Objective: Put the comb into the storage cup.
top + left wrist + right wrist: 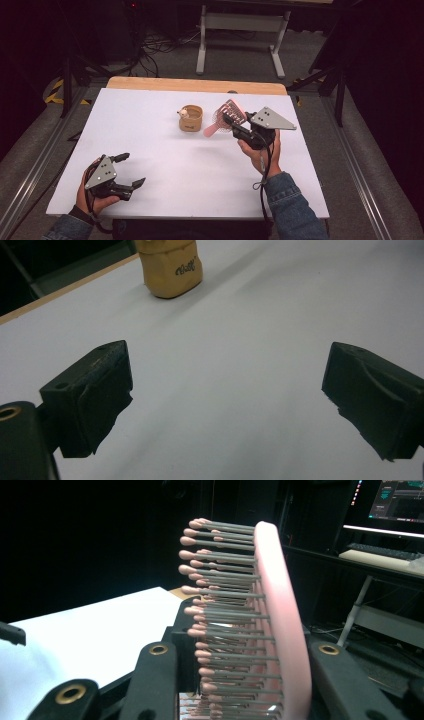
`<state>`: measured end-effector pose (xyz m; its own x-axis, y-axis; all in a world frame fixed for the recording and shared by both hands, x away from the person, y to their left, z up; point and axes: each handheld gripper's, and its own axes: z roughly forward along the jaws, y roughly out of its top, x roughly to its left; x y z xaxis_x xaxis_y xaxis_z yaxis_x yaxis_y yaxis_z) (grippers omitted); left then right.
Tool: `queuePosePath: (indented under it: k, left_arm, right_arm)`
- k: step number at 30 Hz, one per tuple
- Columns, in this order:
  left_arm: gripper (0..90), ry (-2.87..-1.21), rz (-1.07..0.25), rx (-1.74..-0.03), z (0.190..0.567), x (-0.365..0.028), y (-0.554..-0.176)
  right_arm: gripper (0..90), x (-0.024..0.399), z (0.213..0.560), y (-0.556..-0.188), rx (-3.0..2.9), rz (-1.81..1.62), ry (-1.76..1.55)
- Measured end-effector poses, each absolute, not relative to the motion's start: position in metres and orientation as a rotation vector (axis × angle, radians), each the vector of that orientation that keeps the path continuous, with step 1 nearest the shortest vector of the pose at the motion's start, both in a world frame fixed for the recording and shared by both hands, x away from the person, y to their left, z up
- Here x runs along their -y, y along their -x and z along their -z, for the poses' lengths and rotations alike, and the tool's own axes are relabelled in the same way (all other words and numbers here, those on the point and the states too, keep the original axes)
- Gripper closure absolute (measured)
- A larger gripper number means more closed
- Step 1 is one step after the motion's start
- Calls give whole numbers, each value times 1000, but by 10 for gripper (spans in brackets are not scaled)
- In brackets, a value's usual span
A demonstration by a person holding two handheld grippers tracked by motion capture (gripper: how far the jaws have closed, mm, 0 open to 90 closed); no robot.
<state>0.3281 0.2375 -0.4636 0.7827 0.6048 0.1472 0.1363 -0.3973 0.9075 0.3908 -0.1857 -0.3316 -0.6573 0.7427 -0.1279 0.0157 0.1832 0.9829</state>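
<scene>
Pink hairbrush lifted beside the tan cup

The right gripper (235, 122) fingers clamp the hairbrush (226, 116) (bristles sideways) just right of the cup (191, 118); the left gripper (129, 170) fingers gape empty, well nearer the person.

Light's from overhead: my high view has the table (165, 165) bright white, room around it near black, soft and low-res overall. Left gripper view is dimmer, bluish, faint shadows on the sheet, cup (170, 267) slightly soft. Right gripper view: brush (250, 620) sharp and lit, background dark, monitor (395, 502) glowing top right.
</scene>
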Motion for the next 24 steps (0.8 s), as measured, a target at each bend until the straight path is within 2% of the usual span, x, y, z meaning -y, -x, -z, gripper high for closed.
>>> queuePosePath:
  k: [24]
  left_arm:
    - [70,-1927,-559,-555,465,-237,-329]
  right_arm:
    - [635,166,299,-412,-1807,-1444,-691]
